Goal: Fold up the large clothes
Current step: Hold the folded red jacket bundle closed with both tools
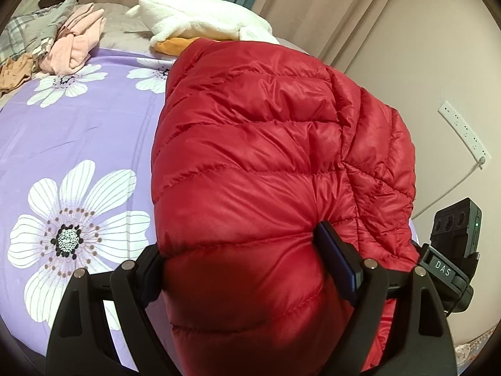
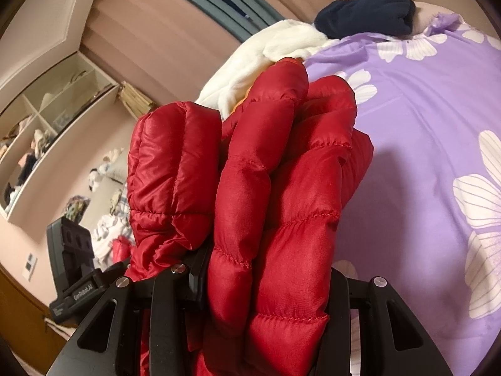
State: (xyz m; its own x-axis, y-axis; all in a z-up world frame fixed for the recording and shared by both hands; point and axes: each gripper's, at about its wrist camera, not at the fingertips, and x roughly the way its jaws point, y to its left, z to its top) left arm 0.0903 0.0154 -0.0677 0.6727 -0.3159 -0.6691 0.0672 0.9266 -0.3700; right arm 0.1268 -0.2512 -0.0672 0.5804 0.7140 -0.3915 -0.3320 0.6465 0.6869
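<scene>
A: Room first. Bed [image 1: 94,144] fills most of the left wrist view, covered in a lilac sheet printed with big white flowers. Pinkish-beige curtains [image 1: 313,0] behind it, plain wall to the right with a white power strip [image 1: 463,134] mounted on it.

B: Right wrist view adds open wall shelves [image 2: 53,119] at the left, cluttered, contents too small to name. Same lilac sheet on the right.

A: Loose things at the far end of the bed: white fleece garment [image 1: 200,18], pink clothes [image 1: 78,40] in a heap, plaid fabric [image 1: 25,31] at the left edge. A dark navy bundle [image 2: 369,9] shows in the right view.

B: Task item: red quilted down jacket [image 1: 266,144]. Glossy shell, stitched in horizontal channels, puffy. It is bunched and doubled over, lying toward the right side of the bed, its far end reaching the white fleece.

A: Left tongs [image 1: 244,250] stand wide, with a thick fold of the jacket filling the gap and both pads pressing into it.

B: Right tongs [image 2: 269,269] are narrower, pinching several stacked layers of the jacket's edge. Fabric bulges up past the fingers and hides the tips.
</scene>
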